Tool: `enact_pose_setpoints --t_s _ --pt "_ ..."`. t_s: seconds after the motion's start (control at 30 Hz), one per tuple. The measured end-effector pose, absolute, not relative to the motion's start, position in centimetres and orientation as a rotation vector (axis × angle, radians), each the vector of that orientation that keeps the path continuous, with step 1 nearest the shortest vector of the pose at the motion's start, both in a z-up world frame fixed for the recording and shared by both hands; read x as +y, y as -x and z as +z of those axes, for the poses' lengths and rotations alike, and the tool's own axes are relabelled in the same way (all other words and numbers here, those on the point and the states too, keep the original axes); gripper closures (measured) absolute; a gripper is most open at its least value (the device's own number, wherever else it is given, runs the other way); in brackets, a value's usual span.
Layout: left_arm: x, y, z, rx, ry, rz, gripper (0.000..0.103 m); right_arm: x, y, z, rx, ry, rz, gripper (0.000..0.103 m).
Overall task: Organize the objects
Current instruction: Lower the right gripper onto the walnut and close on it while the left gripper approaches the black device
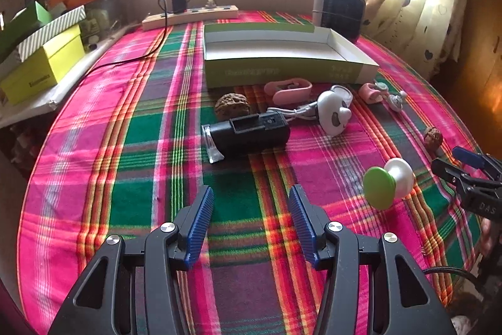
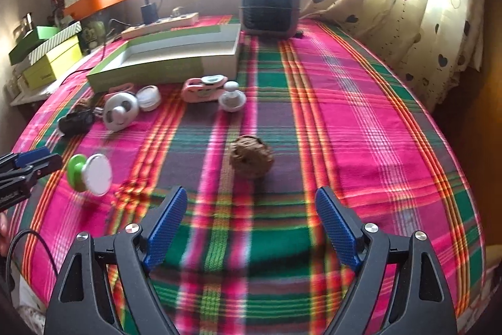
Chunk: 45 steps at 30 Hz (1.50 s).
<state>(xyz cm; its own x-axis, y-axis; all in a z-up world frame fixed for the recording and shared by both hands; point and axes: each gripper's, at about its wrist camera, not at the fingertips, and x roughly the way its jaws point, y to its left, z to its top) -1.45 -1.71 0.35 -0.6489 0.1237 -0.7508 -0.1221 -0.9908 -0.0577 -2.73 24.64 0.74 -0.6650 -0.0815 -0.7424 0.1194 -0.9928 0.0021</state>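
While both grippers hover low over the plaid tablecloth (image 1: pixel 131 146), this is the layout, near to far:

Left gripper (image 1: pixel 251 225): jaws moderately apart, nothing between them, pointing at the black flashlight-ish thing.
Right gripper (image 2: pixel 251 228): spread wide, empty, aimed straight at a walnut; from the left camera it pokes in at the right edge.
Green-and-white knob (image 1: pixel 387 182): lying on its side between the two grippers, just beside the right one's tips.
Walnut (image 2: pixel 251 157): sits on the cloth right ahead of the right gripper, apart from the fingers.
Black cylinder (image 1: pixel 248 134): lying flat, clear cap end toward the left, a little ahead of the left gripper.
Second walnut (image 1: pixel 232 105): just behind the black cylinder.
White panda gadget (image 1: pixel 334 112): beside the cylinder, its cable running up to the cylinder's end.
Pink clips (image 1: pixel 288 88): near the box's front wall, with another pink piece (image 2: pixel 204 88) and a small white stamp-like thing (image 2: pixel 231 98) further right.
Green box (image 1: pixel 282 72): open, shallow, behind all the small stuff.
Power strip (image 1: pixel 188 16): beyond the box, a black charger plugged in.
Small heater (image 2: pixel 269 5): back right, by the curtain (image 2: pixel 408 5).
Stacked boxes (image 1: pixel 44 62): off on the left shelf.
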Motion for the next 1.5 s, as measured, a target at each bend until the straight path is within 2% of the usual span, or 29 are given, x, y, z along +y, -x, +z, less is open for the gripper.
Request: enact_pose_setpoints --t_s 0.5,0.77,1.13,1.5 --pt "-2.8 5.1 0.9 0.060 1.208 2.723 0.054 24.7 6.1 0.5 0.124 -1.296 -2.693 0.027" --pt "-2.6 6.5 1.1 0.087 1.187 2.692 0.053 24.7 6.3 0.6 0.121 -1.278 -2.696 0.039" --pt "-1.7 6.6 1.1 0.084 1.182 2.625 0.053 24.6 6.1 0.8 0.119 -1.250 -2.709 0.069" --pt "-0.5 5.2 0.9 0.115 1.186 2.547 0.053 24.2 6.4 0.7 0.129 -1.251 -2.693 0.069"
